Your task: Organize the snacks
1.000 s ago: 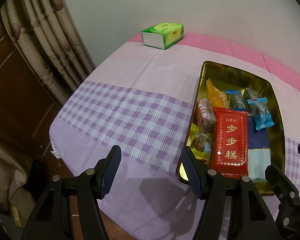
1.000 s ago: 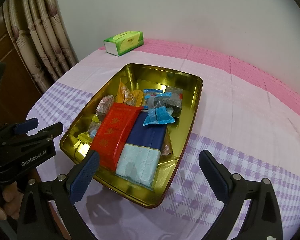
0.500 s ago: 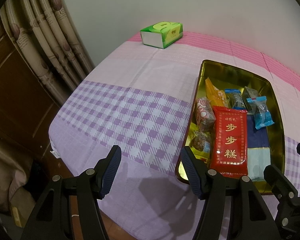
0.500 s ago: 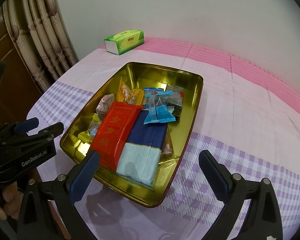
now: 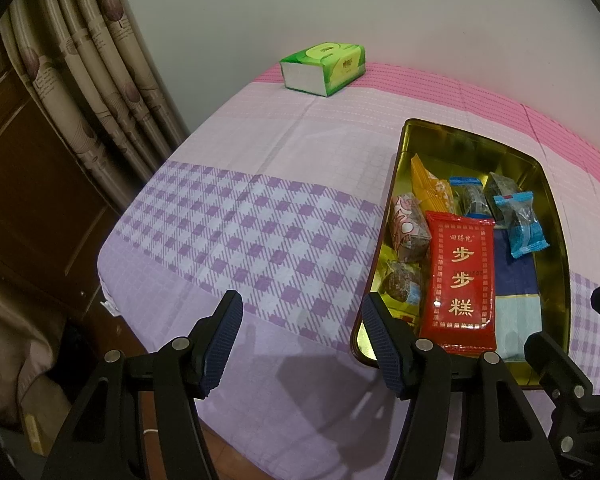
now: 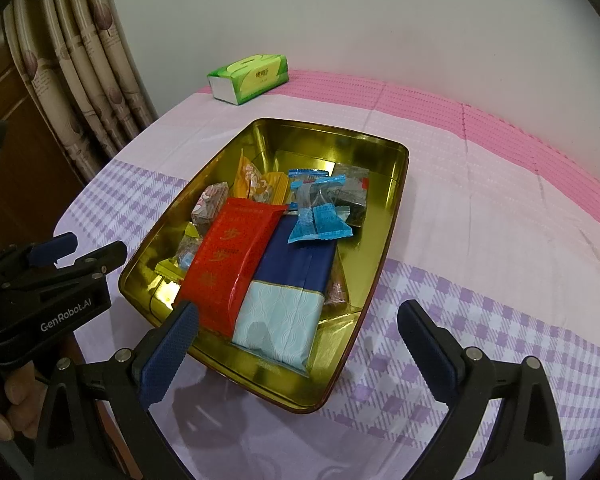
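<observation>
Through the left wrist camera we saw our left gripper with its jaws spread wide and nothing between them, hovering over the purple-checked tablecloth just to the left of the gold tin. One fingertip stood close to the tin's near left corner, though we could not tell if it touched. Inside the tin lay the snacks: a red packet along the near left part, a dark blue and pale blue packet beside it toward the tin's right wall, a light blue wrapped sweet beyond that, and an orange wrapper and a pink-patterned one against the left wall. A green tissue pack sat well beyond the tin, near the wall.

Through the right wrist camera we saw our right gripper likewise wide open and empty, poised above the tin's near edge, one fingertip over the near left corner and the other off the tin's right side above the cloth. Our left gripper's body showed to the tin's left.

We judged the task largely done: every snack we could see was already in the tin, and none lay on the cloth around it. What remained, if anything, seemed only tidying the loosely overlapped packets.
</observation>
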Motion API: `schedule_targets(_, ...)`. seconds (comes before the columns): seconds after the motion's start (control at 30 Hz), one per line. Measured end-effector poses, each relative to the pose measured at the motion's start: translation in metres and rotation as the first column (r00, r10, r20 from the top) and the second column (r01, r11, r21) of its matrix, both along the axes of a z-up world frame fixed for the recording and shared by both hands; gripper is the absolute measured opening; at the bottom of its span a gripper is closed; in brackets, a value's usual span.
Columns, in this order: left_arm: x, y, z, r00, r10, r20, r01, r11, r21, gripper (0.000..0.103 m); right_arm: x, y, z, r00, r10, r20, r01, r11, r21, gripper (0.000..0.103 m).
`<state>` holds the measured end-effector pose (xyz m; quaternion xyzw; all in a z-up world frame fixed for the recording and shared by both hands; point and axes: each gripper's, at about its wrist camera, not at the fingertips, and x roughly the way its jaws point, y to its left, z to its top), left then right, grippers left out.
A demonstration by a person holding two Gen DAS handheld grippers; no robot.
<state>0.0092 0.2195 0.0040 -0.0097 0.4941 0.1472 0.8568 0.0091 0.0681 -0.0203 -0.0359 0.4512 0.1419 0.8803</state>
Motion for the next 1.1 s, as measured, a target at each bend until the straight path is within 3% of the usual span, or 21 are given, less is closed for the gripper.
schedule_targets(1.1, 0.0, -0.0013, -0.0012, 1.0, -0.003, -0.001, 0.003, 1.0, 0.001, 0.063, 0.0003, 0.0011, -0.0032, 1.0, 0.004, -0.009, -0.004, 1.0, 0.002, 0.099)
